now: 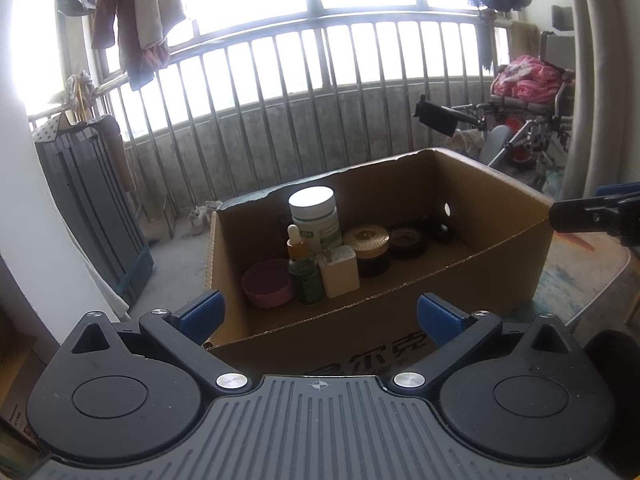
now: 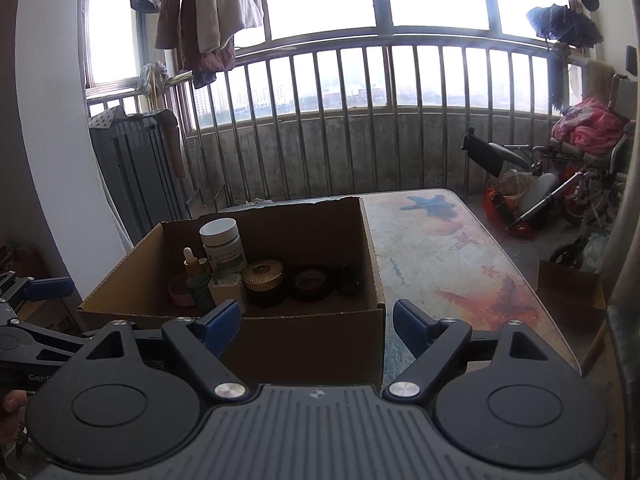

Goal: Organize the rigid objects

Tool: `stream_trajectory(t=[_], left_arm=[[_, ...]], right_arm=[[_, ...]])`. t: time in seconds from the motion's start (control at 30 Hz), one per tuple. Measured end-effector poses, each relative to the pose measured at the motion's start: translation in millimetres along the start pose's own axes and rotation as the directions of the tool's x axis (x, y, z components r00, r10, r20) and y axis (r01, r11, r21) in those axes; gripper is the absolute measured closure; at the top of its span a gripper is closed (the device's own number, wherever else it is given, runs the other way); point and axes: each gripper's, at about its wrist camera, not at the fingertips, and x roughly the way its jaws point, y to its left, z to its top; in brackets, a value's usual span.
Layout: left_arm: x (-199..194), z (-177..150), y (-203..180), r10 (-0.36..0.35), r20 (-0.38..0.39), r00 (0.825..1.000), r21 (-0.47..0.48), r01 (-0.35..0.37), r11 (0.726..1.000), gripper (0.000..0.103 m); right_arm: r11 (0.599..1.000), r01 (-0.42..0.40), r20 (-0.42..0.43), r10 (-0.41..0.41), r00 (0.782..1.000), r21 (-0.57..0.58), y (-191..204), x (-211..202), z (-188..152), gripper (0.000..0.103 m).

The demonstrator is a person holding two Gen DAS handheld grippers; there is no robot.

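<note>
An open cardboard box (image 1: 472,280) (image 2: 304,344) stands on the table. Inside it are a white-lidded jar (image 1: 314,216) (image 2: 222,244), a dropper bottle (image 1: 304,268) (image 2: 197,280), a white charger (image 1: 340,270) (image 2: 226,288), a pink bowl (image 1: 266,284) (image 2: 178,290), a gold-lidded jar (image 1: 368,246) (image 2: 264,282) and a black tape roll (image 1: 408,242) (image 2: 312,282). My left gripper (image 1: 320,316) is open and empty in front of the box's near wall. My right gripper (image 2: 316,328) is open and empty at the box's near right corner.
The table (image 2: 452,264) with a starfish print extends to the right of the box. A metal railing (image 2: 360,120) runs behind. A wheelchair (image 2: 560,184) with pink cloth stands at the right. A dark folded rack (image 2: 136,168) leans at the left.
</note>
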Motion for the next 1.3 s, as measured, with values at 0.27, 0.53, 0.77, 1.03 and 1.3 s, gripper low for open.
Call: stream_trajectory(t=[0.27,0.53,0.77,1.03,1.3], left_arm=[[1.5,0.9,0.1,0.009,-0.007,1.000,-0.009,-0.009,1.000,0.000],[2.0,-2.2,-4.9,0.018,-0.020,1.000,0.011,-0.017,1.000,0.000],[3.5,-2.4,-3.6,0.013,-0.022,1.000,0.005,-0.013,1.000,0.000],[3.2,-4.0,-3.5,-0.007,-0.011,1.000,0.009,0.007,1.000,0.000],[5.8,-5.3,-7.1,-0.004,-0.023,1.000,0.030,0.004,1.000,0.000]], right_arm=[[1.000,-0.010,0.000,0.010,1.000,0.007,-0.5,-0.5,-0.1,0.017],[1.000,-0.018,0.005,0.018,1.000,0.018,-2.7,-2.3,-0.8,0.017],[1.000,-0.014,-0.004,0.015,1.000,0.018,-2.4,-1.3,-1.5,0.017],[1.000,-0.012,-0.007,0.012,1.000,0.023,-3.7,0.9,-1.3,0.017],[1.000,-0.012,-0.010,0.012,1.000,0.025,-6.6,1.6,-2.6,0.017]])
